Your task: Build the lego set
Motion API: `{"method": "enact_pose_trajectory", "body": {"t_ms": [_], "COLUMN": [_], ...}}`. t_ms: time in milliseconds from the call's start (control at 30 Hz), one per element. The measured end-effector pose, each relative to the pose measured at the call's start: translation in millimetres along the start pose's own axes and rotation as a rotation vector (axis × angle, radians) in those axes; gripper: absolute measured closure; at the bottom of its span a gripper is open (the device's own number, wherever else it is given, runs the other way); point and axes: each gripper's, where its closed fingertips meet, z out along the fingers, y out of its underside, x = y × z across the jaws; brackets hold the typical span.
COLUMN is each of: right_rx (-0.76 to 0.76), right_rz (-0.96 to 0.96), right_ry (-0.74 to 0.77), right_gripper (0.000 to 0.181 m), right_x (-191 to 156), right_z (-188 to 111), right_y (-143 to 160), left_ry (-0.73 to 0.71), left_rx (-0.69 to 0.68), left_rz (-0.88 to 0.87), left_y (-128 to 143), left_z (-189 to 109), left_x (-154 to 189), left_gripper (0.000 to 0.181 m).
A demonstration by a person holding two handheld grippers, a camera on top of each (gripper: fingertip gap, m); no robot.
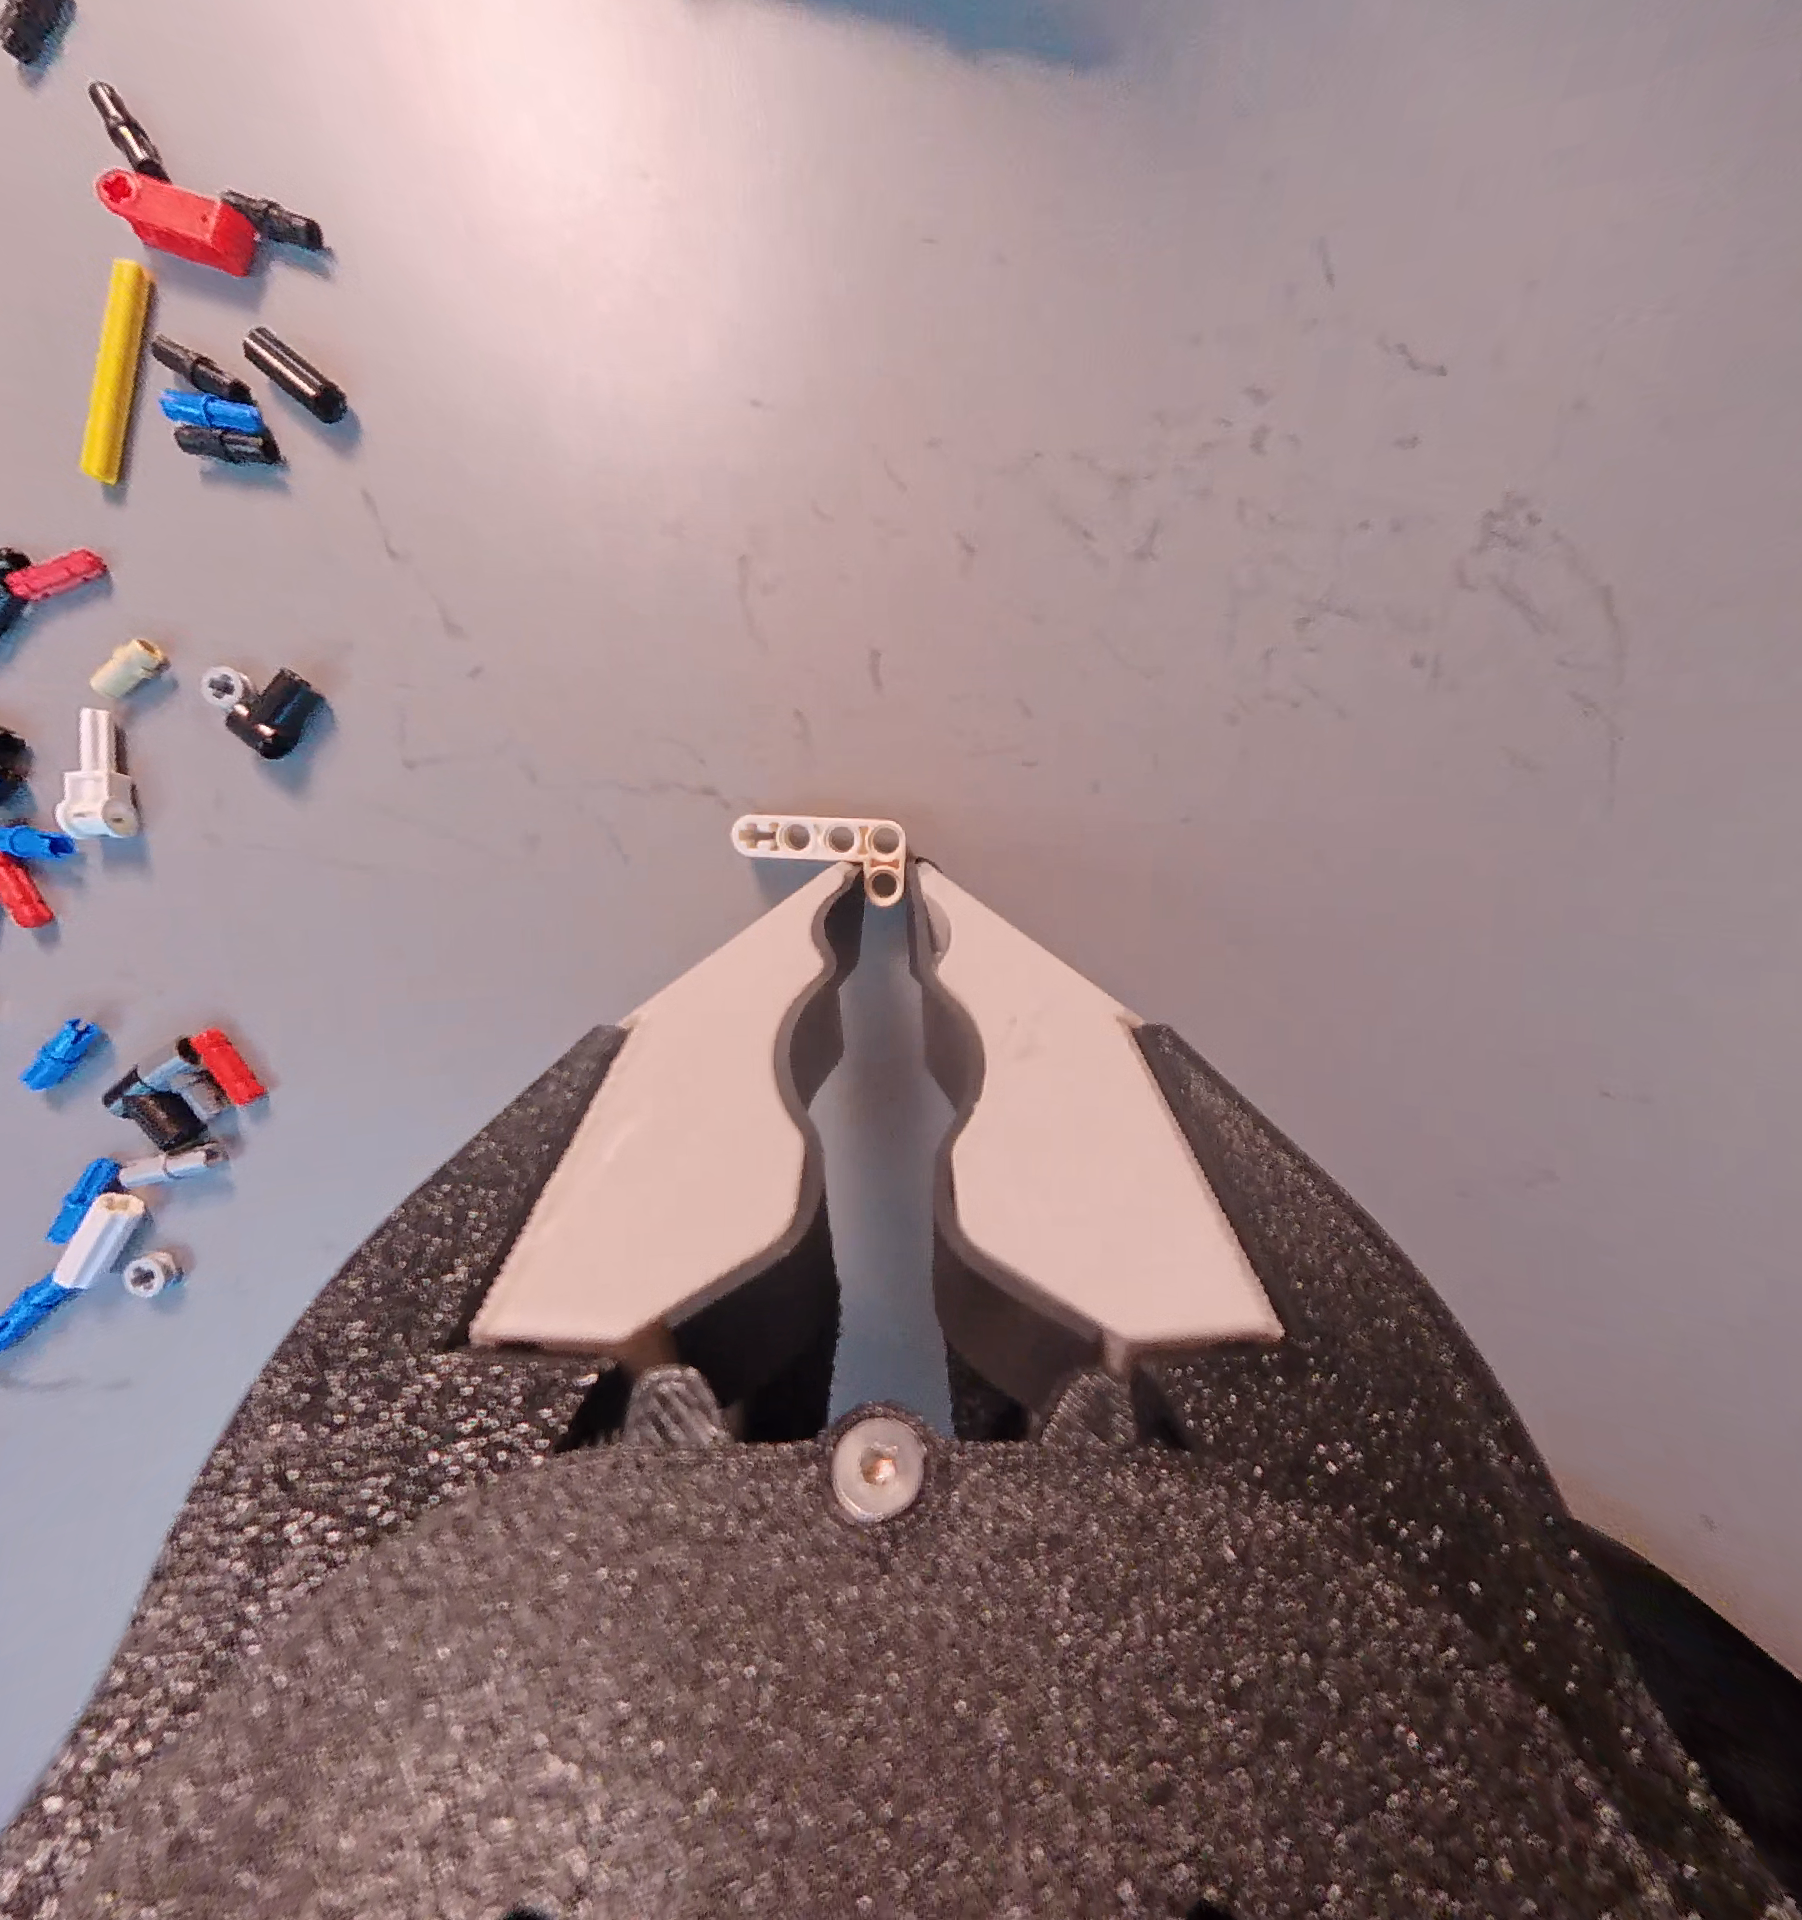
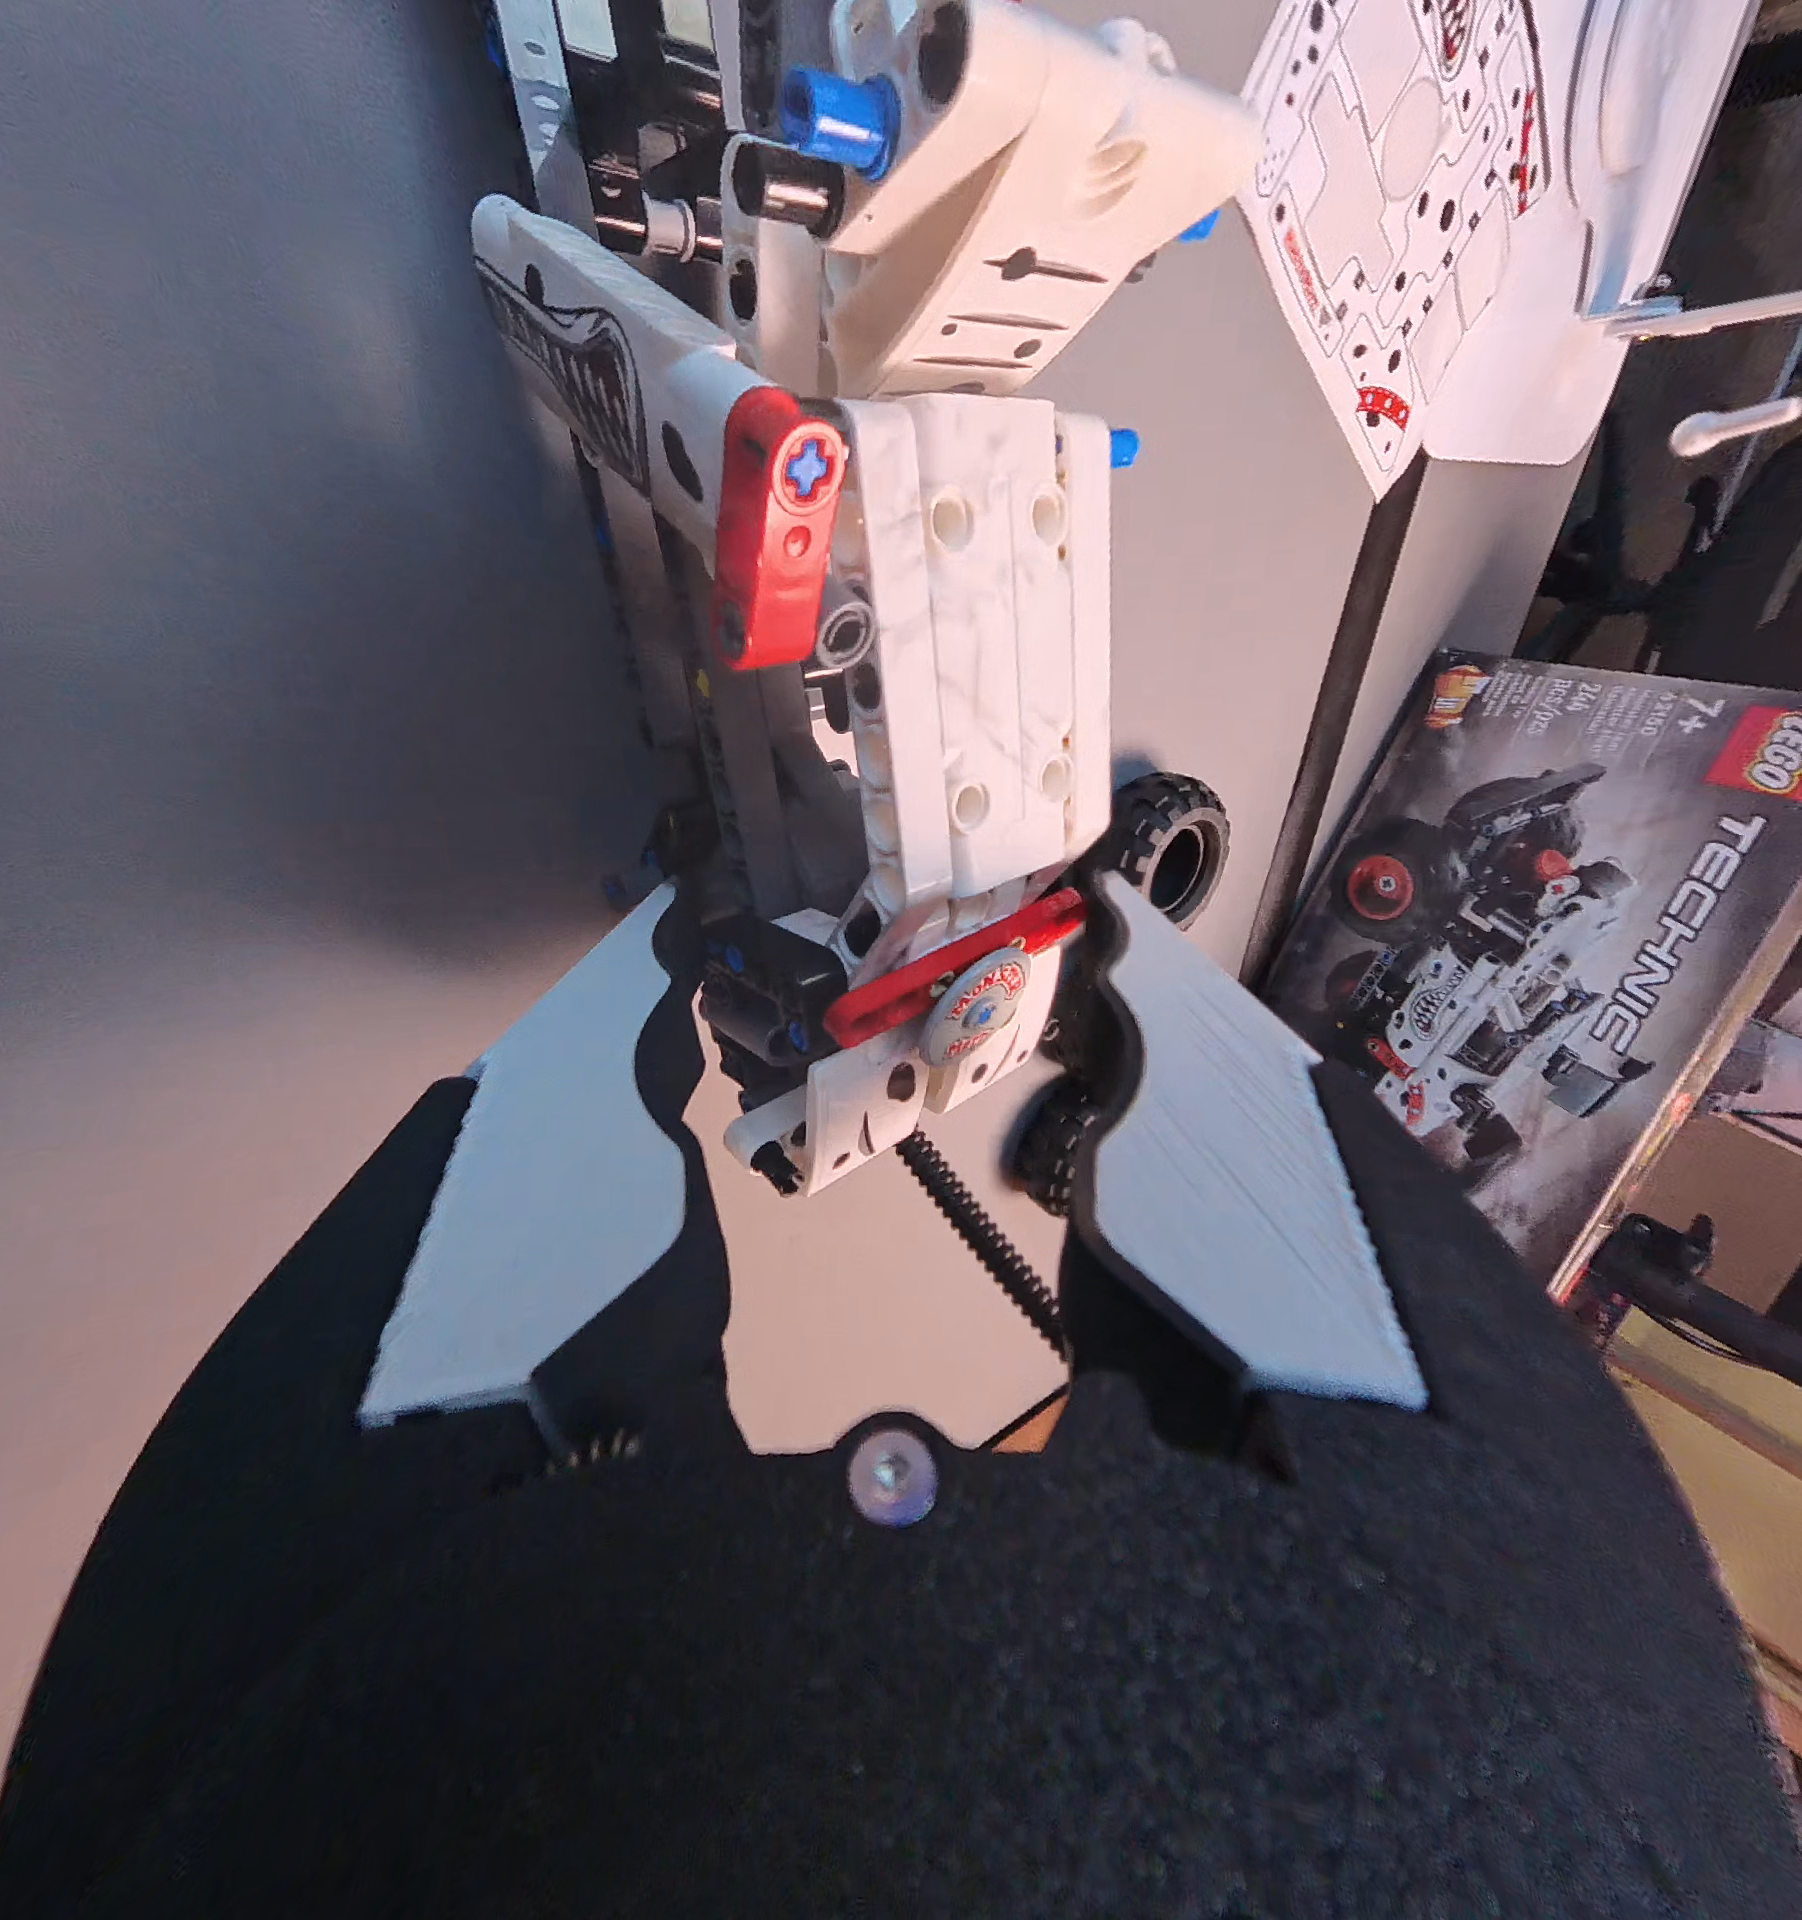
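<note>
In the left wrist view my left gripper (image 1: pixel 884 883) is shut on the short leg of a small white L-shaped beam (image 1: pixel 822 836), whose long leg sticks out to the left above the grey table (image 1: pixel 1188 468). In the right wrist view my right gripper (image 2: pixel 881 904) is shut on the lower end of a partly built white, red and black truck model (image 2: pixel 964 665), which it holds up, standing on end. A black wheel (image 2: pixel 1172 847) on the model shows just beyond the right finger (image 2: pixel 1219 1132). A black spring (image 2: pixel 980 1236) hangs below the model.
Several loose small pieces lie along the left of the table: a red connector (image 1: pixel 185 220), a yellow axle (image 1: pixel 116 369), black, blue and white pins. In the right wrist view the set's box (image 2: pixel 1562 935) leans at the right and a sticker sheet (image 2: pixel 1396 197) is above it. The grippers' ends are close to 35 cm from one another. The yellow axle (image 1: pixel 116 369) is closer to my left gripper, around 15 cm from its tips; the right tips are 25 cm off.
</note>
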Motion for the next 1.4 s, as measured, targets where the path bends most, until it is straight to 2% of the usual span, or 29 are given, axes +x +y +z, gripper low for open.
{"method": "enact_pose_trajectory", "body": {"t_ms": [133,267,367,467,567,600,667,767,800,867,900,1000,1167,1400], "right_rx": [-0.013,0.218,0.451,0.671,0.816,0.846,0.872,0.904,0.906,0.904,0.903,0.921,0.913,0.908], "right_rz": [0.079,0.241,0.357,0.512,0.642,0.668,0.700,0.710,0.704,0.684,0.676,0.677,0.691,0.701], "right_ry": [0.030,0.068,0.133,0.134,0.136,0.133,0.130,0.120,0.119,0.127,0.131,0.142,0.160,0.167], "right_gripper": [0.102,0.103,0.110,0.113,0.120,0.122,0.122,0.127,0.128,0.130,0.130,0.131,0.130,0.130], "right_x": [0.9,-0.9,-5.2,-19.3,-27.3,-29.0,-29.8,-32.0,-33.8,-37.0,-38.0,-38.1,-34.3,-33.6], "right_z": [-3.4,-40.3,-69.0,-85.4,-85.5,-82.9,-77.2,-75.9,-74.7,-72.6,-72.5,-75.3,-71.9,-70.9], "right_y": [-0.6,-42.8,-84.3,-117.1,-130.7,-132.4,-133.3,-136.9,-137.9,-139.4,-139.7,-139.1,-131.0,-127.0], "left_ry": [-0.022,-0.019,0.012,-0.080,-0.221,-0.241,-0.286,-0.126,-0.082,-0.118,-0.081,-0.015,-0.046,0.018], "left_rx": [0.012,0.055,0.126,0.264,0.358,0.353,0.207,0.104,0.017,-0.245,-0.359,-0.531,-0.605,-0.630], "left_rz": [0.018,0.014,-0.047,-0.138,-0.217,-0.219,-0.221,-0.216,-0.190,-0.059,-0.007,0.060,0.173,0.150], "left_y": [-4.5,-9.4,-18.3,-38.2,-53.5,-54.7,-41.5,-45.0,-37.3,-0.3,19.5,55.4,69.4,79.5], "left_z": [2.7,5.6,-2.6,-43.9,-107.7,-123.7,-137.3,-134.8,-127.2,-108.1,-98.0,-74.7,-57.8,-49.8], "left_x": [-1.7,-2.4,-3.9,-27.9,-66.4,-78.8,-108.5,-121.6,-124.9,-148.0,-151.0,-155.7,-164.5,-159.4], "left_gripper": [0.174,0.173,0.152,0.145,0.155,0.158,0.149,0.154,0.156,0.154,0.154,0.155,0.161,0.175]}}
